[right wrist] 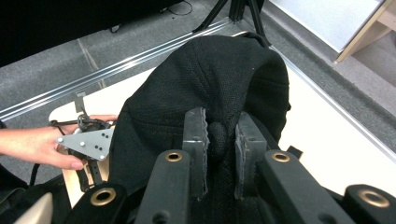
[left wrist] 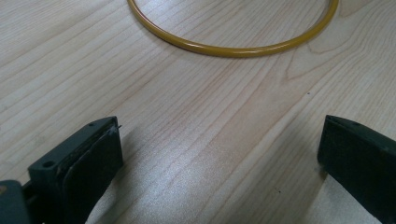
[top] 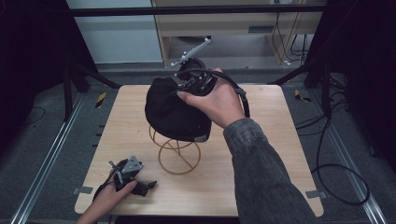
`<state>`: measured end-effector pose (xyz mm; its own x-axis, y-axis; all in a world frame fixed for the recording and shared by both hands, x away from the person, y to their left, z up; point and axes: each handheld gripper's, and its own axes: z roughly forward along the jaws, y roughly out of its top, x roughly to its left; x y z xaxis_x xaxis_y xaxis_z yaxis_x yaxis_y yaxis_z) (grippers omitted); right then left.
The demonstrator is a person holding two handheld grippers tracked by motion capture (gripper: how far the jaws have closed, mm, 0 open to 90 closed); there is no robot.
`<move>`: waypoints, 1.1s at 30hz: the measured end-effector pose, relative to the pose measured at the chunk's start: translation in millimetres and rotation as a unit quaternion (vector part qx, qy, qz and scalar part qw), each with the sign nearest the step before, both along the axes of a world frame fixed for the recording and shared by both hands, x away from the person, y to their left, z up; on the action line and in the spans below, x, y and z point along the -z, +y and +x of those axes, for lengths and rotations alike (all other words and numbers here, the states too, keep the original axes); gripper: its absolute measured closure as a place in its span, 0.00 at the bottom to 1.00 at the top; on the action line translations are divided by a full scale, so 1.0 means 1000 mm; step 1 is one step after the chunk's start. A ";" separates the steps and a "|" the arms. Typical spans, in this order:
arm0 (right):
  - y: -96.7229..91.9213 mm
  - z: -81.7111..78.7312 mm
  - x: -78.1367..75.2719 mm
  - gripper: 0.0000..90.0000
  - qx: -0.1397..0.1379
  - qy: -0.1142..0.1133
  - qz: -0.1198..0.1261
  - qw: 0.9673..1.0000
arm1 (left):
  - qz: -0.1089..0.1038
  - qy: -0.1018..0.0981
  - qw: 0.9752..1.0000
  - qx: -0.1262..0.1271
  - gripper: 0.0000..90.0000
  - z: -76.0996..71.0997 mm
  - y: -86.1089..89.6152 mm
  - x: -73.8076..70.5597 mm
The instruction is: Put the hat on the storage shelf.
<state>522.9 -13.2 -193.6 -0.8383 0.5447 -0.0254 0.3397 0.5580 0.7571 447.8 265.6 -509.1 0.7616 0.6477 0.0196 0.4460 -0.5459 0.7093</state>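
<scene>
Black cap [right wrist: 205, 88] sits pinched between right gripper [right wrist: 222, 135] jaws, seemingly over stand [top: 180, 154].

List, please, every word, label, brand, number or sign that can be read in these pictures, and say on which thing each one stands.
There is no readable text.
The black cap has a small grey tab at its lower edge in the high view; it is too small and blurred to read.
The yellow wire stand, the wooden table and the right gripper with its jaws carry no writing.
</scene>
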 end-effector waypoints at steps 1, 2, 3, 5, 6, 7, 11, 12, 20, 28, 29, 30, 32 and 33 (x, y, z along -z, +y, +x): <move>0.002 0.001 0.002 0.87 -0.003 0.001 -0.002 1.000 | 0.000 0.000 1.000 0.000 0.00 0.000 0.000 0.000; 0.004 0.001 0.003 0.87 -0.004 0.002 -0.004 1.000 | 0.000 0.000 1.000 0.000 0.00 0.000 0.000 0.000; 0.005 0.001 0.004 0.87 -0.006 0.003 -0.004 1.000 | 0.000 0.000 1.000 0.000 0.00 0.000 0.000 0.000; 0.007 0.001 0.006 0.87 -0.008 0.004 -0.005 1.000 | 0.000 0.000 1.000 0.000 0.00 0.000 0.000 0.000; 0.007 0.001 0.006 0.87 -0.008 0.004 -0.005 1.000 | 0.000 0.000 1.000 0.000 0.00 0.000 0.000 0.000; 0.009 0.002 0.006 0.87 -0.009 0.005 -0.006 1.000 | 0.000 0.000 1.000 0.000 0.00 0.000 0.000 0.000; 0.017 0.001 0.009 0.86 -0.017 0.010 -0.007 1.000 | -0.001 0.000 1.000 0.000 0.00 0.000 0.000 0.000; 0.019 0.001 0.010 0.86 -0.019 0.010 -0.010 1.000 | -0.001 0.000 1.000 0.000 0.00 0.000 0.000 0.000; 0.024 0.003 0.017 0.86 -0.019 0.016 -0.018 1.000 | -0.001 0.000 1.000 0.000 0.00 0.000 0.000 0.000; 0.030 0.003 0.024 0.86 -0.023 0.021 -0.028 0.999 | -0.001 0.000 1.000 0.000 0.00 0.000 0.000 0.000; 0.031 0.003 0.025 0.85 -0.023 0.023 -0.029 0.999 | -0.001 0.000 1.000 0.000 0.00 0.000 0.000 0.000; 0.032 0.003 0.027 0.85 -0.023 0.023 -0.031 0.999 | -0.001 0.000 1.000 0.000 0.00 0.000 0.000 0.000; 0.033 0.003 0.028 0.85 -0.026 0.022 -0.033 0.999 | -0.001 0.000 1.000 0.000 0.00 0.000 0.000 0.000; 0.034 0.003 0.030 0.85 -0.025 0.023 -0.034 0.999 | -0.001 0.000 1.000 0.000 0.00 0.000 0.000 0.000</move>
<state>526.3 20.8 -223.2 -0.8650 0.5013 -0.0216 0.3443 0.6243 0.7012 447.7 265.4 -509.2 0.7611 0.6484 0.0176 0.4466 -0.5436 0.7107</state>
